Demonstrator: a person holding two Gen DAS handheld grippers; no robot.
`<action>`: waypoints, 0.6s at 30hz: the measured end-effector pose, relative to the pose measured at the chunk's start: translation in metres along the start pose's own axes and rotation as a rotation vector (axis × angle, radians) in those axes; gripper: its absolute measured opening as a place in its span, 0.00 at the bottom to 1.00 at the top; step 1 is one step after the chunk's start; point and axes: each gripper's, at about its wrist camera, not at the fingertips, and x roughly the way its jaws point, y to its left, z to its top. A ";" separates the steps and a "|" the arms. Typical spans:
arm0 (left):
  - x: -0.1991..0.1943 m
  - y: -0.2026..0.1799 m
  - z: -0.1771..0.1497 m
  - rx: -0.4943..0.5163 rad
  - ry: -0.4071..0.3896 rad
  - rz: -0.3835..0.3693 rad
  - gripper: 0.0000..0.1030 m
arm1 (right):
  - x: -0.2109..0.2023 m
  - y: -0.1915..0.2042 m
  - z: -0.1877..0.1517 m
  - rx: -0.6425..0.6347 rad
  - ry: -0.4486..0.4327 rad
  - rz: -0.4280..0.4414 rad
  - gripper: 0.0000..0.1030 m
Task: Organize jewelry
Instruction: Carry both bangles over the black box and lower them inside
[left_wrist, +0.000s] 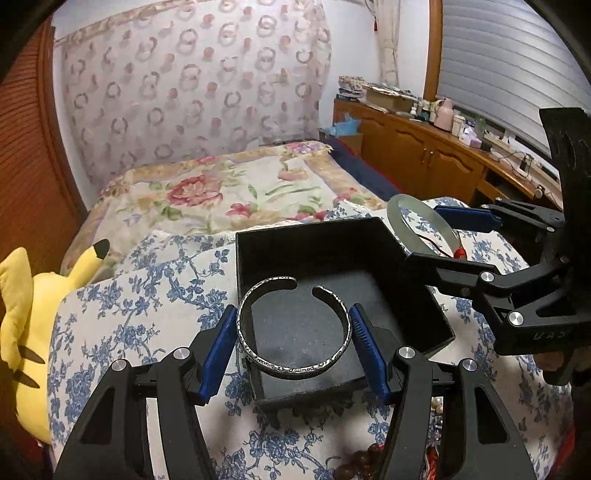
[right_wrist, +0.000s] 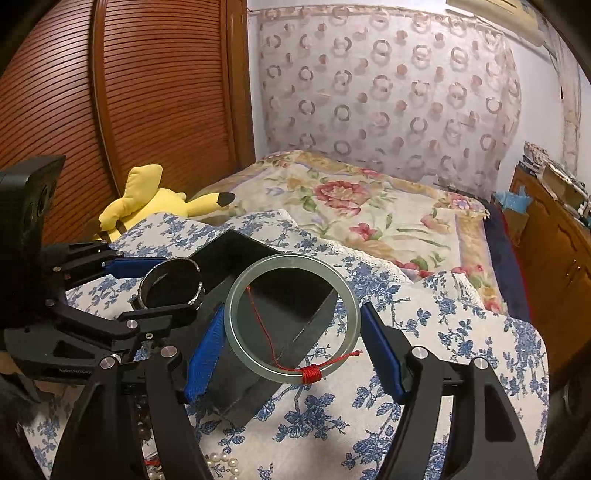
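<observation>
My left gripper (left_wrist: 293, 314) is shut on a silver open cuff bracelet (left_wrist: 258, 360), its blue pads pressing both sides. The cuff hangs over the near part of an open black box (left_wrist: 306, 243) with a dark felt floor. My right gripper (right_wrist: 293, 310) is shut on a pale green jade bangle (right_wrist: 291, 259) with a red thread knot (right_wrist: 312, 373), held over the box's (right_wrist: 243, 391) right corner. In the left wrist view the right gripper (left_wrist: 424, 232) and bangle (left_wrist: 397, 212) show at the box's far right corner. In the right wrist view the left gripper (right_wrist: 173, 288) and cuff (right_wrist: 197, 295) show at left.
The box sits on a blue-flowered white cloth (left_wrist: 147, 280) over a bed with a floral spread (left_wrist: 229, 188). A yellow plush toy (left_wrist: 29, 314) lies at the left. Pearl beads (right_wrist: 221, 459) and brown wooden beads (left_wrist: 362, 458) lie near me. A cluttered wooden cabinet (left_wrist: 424, 147) runs along the right.
</observation>
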 end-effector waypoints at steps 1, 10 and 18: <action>0.000 0.000 0.000 0.002 -0.001 0.002 0.58 | 0.000 0.001 0.001 0.000 -0.003 0.002 0.72; -0.027 0.013 -0.004 -0.020 -0.057 0.005 0.67 | 0.006 0.016 0.006 -0.024 -0.002 0.025 0.72; -0.053 0.041 -0.024 -0.067 -0.084 0.045 0.75 | 0.026 0.038 0.005 -0.078 0.046 0.040 0.72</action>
